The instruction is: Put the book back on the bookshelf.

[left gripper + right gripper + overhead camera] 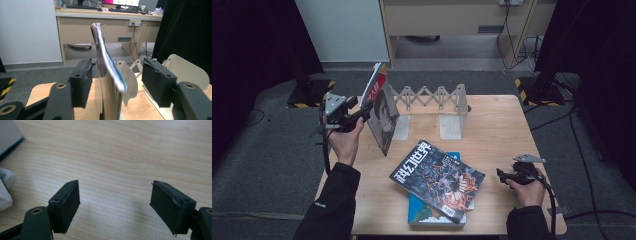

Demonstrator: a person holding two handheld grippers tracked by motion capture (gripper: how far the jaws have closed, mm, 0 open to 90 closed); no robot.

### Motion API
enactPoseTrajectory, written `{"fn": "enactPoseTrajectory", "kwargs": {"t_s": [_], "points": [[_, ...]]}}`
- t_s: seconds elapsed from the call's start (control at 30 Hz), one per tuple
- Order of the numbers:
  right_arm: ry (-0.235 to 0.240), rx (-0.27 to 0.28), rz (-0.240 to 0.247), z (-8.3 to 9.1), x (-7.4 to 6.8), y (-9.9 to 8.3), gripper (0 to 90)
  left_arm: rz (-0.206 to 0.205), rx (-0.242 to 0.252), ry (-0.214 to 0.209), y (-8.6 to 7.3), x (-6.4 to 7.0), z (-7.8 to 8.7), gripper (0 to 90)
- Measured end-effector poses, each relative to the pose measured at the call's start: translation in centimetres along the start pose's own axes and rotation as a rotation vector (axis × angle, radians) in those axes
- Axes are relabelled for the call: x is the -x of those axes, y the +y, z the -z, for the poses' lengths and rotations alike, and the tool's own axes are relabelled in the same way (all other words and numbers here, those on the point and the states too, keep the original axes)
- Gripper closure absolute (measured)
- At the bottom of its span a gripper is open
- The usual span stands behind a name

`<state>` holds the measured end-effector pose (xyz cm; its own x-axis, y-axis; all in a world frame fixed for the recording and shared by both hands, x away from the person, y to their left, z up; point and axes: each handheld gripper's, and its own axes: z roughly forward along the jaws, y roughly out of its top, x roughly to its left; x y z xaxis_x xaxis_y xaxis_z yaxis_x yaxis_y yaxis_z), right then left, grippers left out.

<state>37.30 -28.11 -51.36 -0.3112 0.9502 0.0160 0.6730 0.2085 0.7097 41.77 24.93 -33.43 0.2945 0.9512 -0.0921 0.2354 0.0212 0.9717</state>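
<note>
A thin magazine [381,107] with a red and black cover stands on edge, tilted, at the left end of a beige folding book rack [432,95]. My left gripper [362,112] is open with a jaw on either side of the magazine's edge [107,65]; the left jaw is close against it and the right jaw is well clear. A dark science-fiction magazine [437,179] lies flat on a blue book [432,216] near the front of the table. My right gripper [504,175] hovers low over bare wood at the right, open [115,207] and holding nothing.
The rack's upright plates [130,80] [186,68] stand just behind the magazine. The wooden table [497,125] has bare room at its right and back right. Beyond its far edge are grey floor, dark stands and a desk [105,20] with cables.
</note>
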Motion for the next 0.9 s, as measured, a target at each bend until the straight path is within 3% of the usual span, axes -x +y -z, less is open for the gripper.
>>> {"fn": "enactPoseTrajectory", "kwargs": {"t_s": [0.2,0.37,0.6,0.9], "points": [[0.015,0.071,-0.001,1.0,-0.7,0.7,24.9,0.036,-0.011,-0.058,-1.7,-0.6,2.4,35.8],[0.028,0.104,0.001,1.5,-1.3,1.2,26.0,0.073,-0.070,-0.134,-4.1,-0.5,3.8,33.3],[0.059,0.130,0.013,2.1,-2.3,1.7,26.3,0.053,-0.212,-0.194,-8.5,0.8,4.0,30.6],[0.089,0.171,0.026,2.9,-3.6,2.3,26.6,0.072,-0.297,-0.255,-12.6,1.9,3.3,28.9]]}}
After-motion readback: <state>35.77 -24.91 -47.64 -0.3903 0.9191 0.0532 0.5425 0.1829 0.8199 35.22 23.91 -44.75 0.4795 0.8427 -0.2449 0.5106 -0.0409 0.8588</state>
